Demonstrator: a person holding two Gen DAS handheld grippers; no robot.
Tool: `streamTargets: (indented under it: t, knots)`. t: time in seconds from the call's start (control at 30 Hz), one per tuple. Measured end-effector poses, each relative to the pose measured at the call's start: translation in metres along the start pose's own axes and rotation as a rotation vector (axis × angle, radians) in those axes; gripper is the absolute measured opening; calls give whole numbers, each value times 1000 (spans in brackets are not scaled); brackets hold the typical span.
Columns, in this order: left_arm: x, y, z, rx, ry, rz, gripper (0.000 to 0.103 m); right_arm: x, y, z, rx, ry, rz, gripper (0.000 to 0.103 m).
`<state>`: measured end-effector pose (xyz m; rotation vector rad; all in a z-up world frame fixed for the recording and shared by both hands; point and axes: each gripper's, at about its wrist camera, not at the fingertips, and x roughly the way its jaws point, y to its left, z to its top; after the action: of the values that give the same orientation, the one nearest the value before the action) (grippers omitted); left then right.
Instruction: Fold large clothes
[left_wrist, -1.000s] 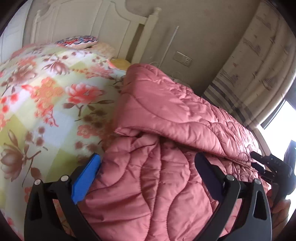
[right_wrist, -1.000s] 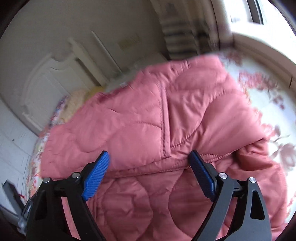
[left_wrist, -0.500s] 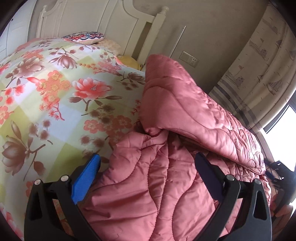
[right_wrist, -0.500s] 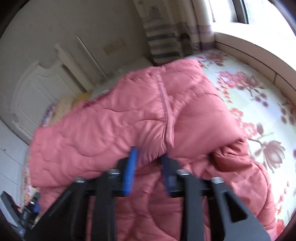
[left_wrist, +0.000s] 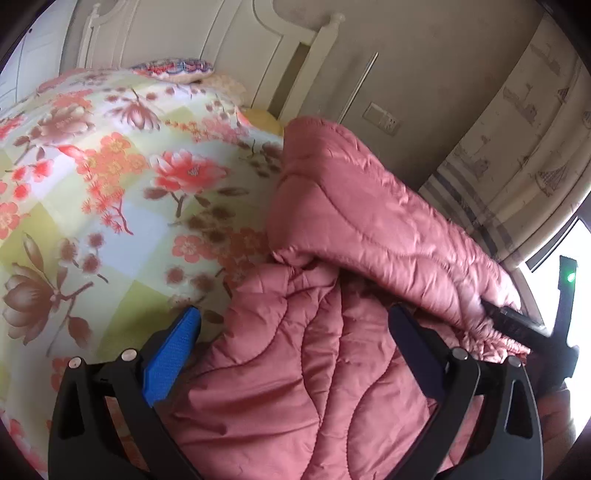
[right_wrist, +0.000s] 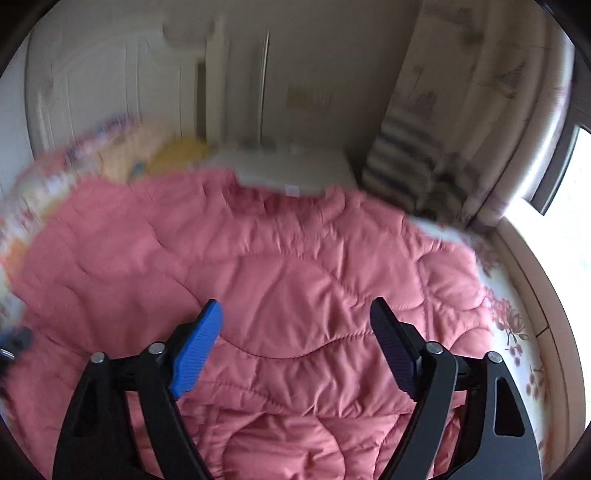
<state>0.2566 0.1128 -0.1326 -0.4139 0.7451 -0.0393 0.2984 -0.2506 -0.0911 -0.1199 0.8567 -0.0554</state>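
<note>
A pink quilted jacket (left_wrist: 332, 387) lies on the floral bedspread (left_wrist: 110, 192), with one part folded over it as a thick roll (left_wrist: 369, 221). My left gripper (left_wrist: 295, 332) stands open and low over the jacket's near edge; fabric lies between its fingers but is not pinched. In the blurred right wrist view, my right gripper (right_wrist: 295, 332) hangs over the jacket (right_wrist: 277, 266) with its jaws opening and nothing gripped. The left wrist view shows the right gripper's dark fingers (left_wrist: 517, 325) at the roll's cuff end.
A white headboard (left_wrist: 221, 48) and a patterned pillow (left_wrist: 173, 68) are at the far end of the bed. A wall socket (left_wrist: 382, 118), a striped curtain (left_wrist: 517, 155) and a bright window (right_wrist: 580, 177) line the right side. A white bedside top (right_wrist: 295, 166) stands beyond the jacket.
The right gripper closed on the jacket's folded layer, then let go and opened wide, swinging and rolling. The folded layer shifted right, uncovering more bedspread. The left gripper stayed put.
</note>
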Motion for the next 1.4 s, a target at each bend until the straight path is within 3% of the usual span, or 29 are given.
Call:
streamTargets:
  t: [0.07, 0.1, 0.23, 0.3, 0.43, 0.53, 0.67, 0.77, 0.87, 0.93, 1.03, 1.13, 1.23, 1.33, 1.37, 1.4]
  knots:
    - [-11, -11, 7, 44, -17, -5, 100, 13, -14, -10, 70, 10, 86, 87]
    - [-18, -23, 15, 83, -24, -47, 100, 13, -20, -12, 84, 3, 103, 87]
    - [-20, -62, 49, 201, -16, -190, 101, 11, -17, -21, 77, -46, 108, 88]
    - [2, -72, 64, 237, -22, -162, 101, 10, -16, -23, 82, -53, 106, 88]
    - [75, -55, 63, 167, 156, -145, 100, 10, -19, -24, 97, -59, 125, 88]
    - [78, -58, 58, 213, 134, -96, 100, 15, -21, -22, 103, -58, 161, 89]
    - [63, -60, 90, 141, 82, -177, 101, 18, -22, -21, 103, -52, 165, 90]
    - [77, -63, 117, 130, 52, -148, 101, 19, -25, -21, 113, -51, 181, 91]
    - [135, -60, 130, 88, 184, -131, 100, 19, -26, -21, 117, -52, 186, 91]
    - [158, -55, 130, 76, 205, -102, 100, 19, -27, -21, 120, -54, 193, 91]
    - [151, -67, 138, 89, 235, -67, 101, 19, -28, -21, 121, -58, 217, 92]
    - [137, -70, 154, 37, 198, -133, 101, 19, -29, -22, 127, -57, 221, 92]
    - [151, -74, 163, 68, 163, -43, 101, 19, -30, -22, 130, -56, 226, 93]
    - [193, -65, 159, 81, 221, 34, 101, 19, -30, -22, 132, -56, 227, 93]
    - [193, -71, 155, 142, 161, 72, 101, 19, -31, -22, 132, -57, 229, 93]
    - [195, -78, 150, 189, 151, 109, 101, 19, -30, -22, 130, -59, 237, 93]
